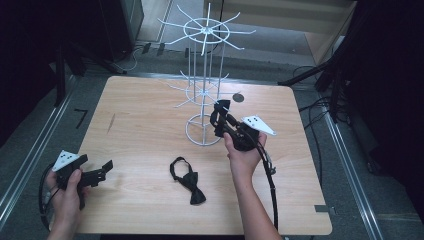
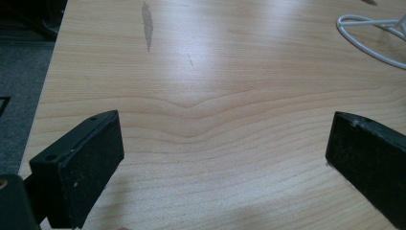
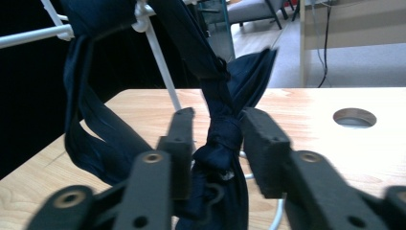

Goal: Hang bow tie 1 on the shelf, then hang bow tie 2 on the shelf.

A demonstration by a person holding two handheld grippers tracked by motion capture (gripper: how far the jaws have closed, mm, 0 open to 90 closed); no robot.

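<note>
- The table [image 1: 150,130] is light wood with wavy grain lines. It has rounded corners, a dark streak near its left side, and one round hole [image 1: 238,97] near the back.
- One white wire rack [image 1: 205,75] stands on the table. It is made of thin metal rods. It has a round ring at the bottom and two wheels of thin arms sticking out, one at the top and one lower down.
- There are two bow ties, both of dark, soft cloth.
- One bow tie [image 1: 189,181] lies flat on the table in front of the rack. Its strap makes a loop at the back left, and its bow is at the front right, so it runs slantwise.
- The other bow tie [image 3: 222,129] hangs from a low arm of the rack. It hangs mostly up and down, with a tight knot in the middle and loose strap ends drooping to the left in the right gripper view.
- There are two hand-held grippers, both black and hard, each held in one hand.
- The right hand-held gripper [image 1: 221,117] is up by the rack, pointing at it. Its jaws sit close on both sides of the knot of the hanging bow tie, and are only a little way apart. I cannot tell if they are squeezing it.
- The left hand-held gripper [image 1: 102,169] is at the front left corner of the table. Its jaws are spread wide and hold nothing. Their flat pads [image 2: 93,163] look rough and a bit scuffed.
</note>
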